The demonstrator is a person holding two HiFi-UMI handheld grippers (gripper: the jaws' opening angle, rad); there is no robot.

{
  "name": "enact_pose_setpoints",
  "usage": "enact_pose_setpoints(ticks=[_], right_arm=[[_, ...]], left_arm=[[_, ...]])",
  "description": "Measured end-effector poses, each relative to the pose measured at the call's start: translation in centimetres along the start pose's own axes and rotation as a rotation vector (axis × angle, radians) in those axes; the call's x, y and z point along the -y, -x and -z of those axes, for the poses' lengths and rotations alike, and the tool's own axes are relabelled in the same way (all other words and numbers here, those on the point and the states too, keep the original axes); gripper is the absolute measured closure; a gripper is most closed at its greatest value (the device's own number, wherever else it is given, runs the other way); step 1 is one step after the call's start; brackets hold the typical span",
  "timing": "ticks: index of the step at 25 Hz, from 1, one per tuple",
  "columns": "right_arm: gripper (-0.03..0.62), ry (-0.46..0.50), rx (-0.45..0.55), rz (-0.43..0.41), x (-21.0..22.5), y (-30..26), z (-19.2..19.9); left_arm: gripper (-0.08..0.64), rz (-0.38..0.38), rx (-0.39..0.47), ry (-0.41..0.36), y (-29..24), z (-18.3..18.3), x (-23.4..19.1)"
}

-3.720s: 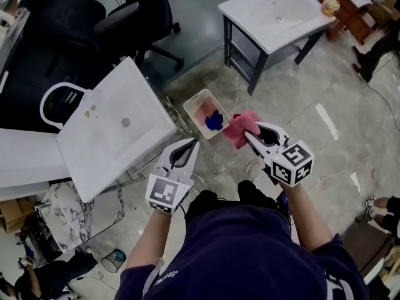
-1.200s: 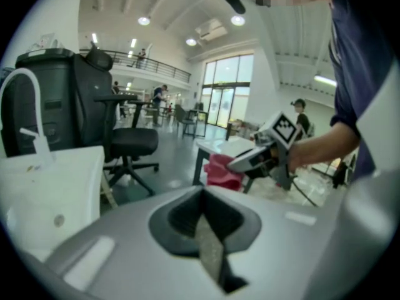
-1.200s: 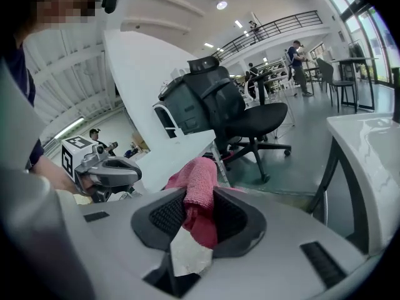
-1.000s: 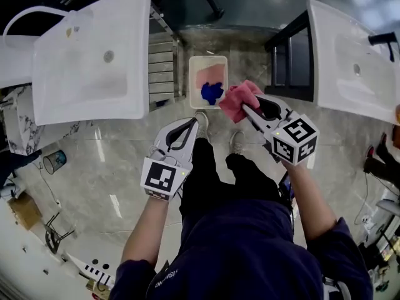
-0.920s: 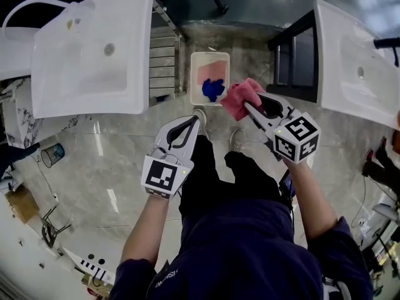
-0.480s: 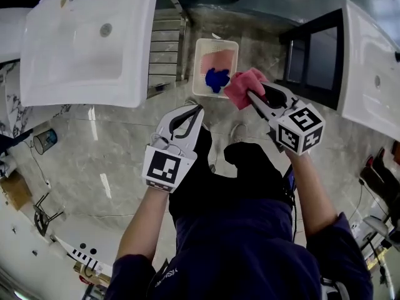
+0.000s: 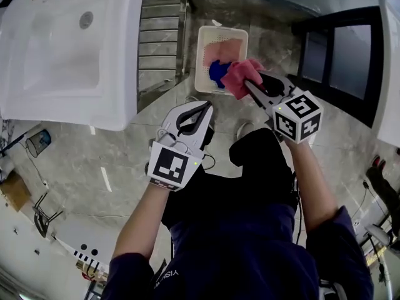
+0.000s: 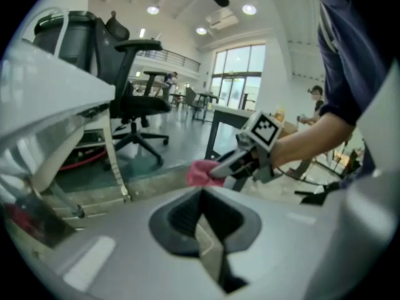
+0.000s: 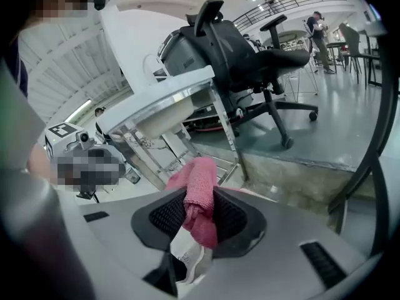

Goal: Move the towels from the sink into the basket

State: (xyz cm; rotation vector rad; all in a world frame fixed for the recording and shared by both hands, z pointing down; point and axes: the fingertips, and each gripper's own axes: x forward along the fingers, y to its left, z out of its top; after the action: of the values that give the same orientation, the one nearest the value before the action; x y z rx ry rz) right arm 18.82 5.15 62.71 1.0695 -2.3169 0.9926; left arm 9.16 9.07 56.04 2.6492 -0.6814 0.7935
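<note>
Your R gripper (image 7: 250, 87) is clamped on a pink towel (image 7: 240, 75). The cloth is bunched betw. the jaws and sticks out past the tips, w/ a white tag hanging at the back end in the right gripper view. In head view the towel sits over the near-right corner of the basket (image 7: 200, 55); can't tell if it touches the rim. The basket is white and stands on the floor (image 7: 94, 161), w/ a 2nd pink towel (image 7: 226, 47) flat inside and a blue towel (image 7: 216, 72) at the near end. Your L gripper (image 7: 205, 107) is clenched, jaws together w/ nothing betw. them, below-left of the R one, tips toward the basket but apart from it. A white sink (image 7: 62, 55) is left of the basket, w/ a metal rack (image 7: 159, 49) betw. them. A black stand (image 7: 340, 55) is on the right.
</note>
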Motion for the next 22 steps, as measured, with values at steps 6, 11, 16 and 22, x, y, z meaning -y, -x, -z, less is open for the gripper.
enact_pose_setpoints(ticks=[6, 11, 16, 22], right_arm=[[0.480, 0.009, -0.004, 0.000, 1.8, -5.8, 2.5], [0.480, 0.042, -0.018, 0.004, 4.1, -10.2, 5.3], [0.480, 0.049, -0.026, 0.000, 6.8, -13.8, 8.4], [0.480, 0.064, -0.033, -0.014, 9.0, -17.1, 10.9]], left_arm=[[0.557, 0.029, 0.000, -0.042, -3.1, 3.9, -2.4], [0.557, 0.060, -0.013, -0.109, -6.9, 7.7, -3.8], [0.557, 0.084, -0.010, -0.153, -10.3, 10.8, -4.2], [0.557, 0.100, -0.004, -0.164, -12.3, 13.2, -4.6]])
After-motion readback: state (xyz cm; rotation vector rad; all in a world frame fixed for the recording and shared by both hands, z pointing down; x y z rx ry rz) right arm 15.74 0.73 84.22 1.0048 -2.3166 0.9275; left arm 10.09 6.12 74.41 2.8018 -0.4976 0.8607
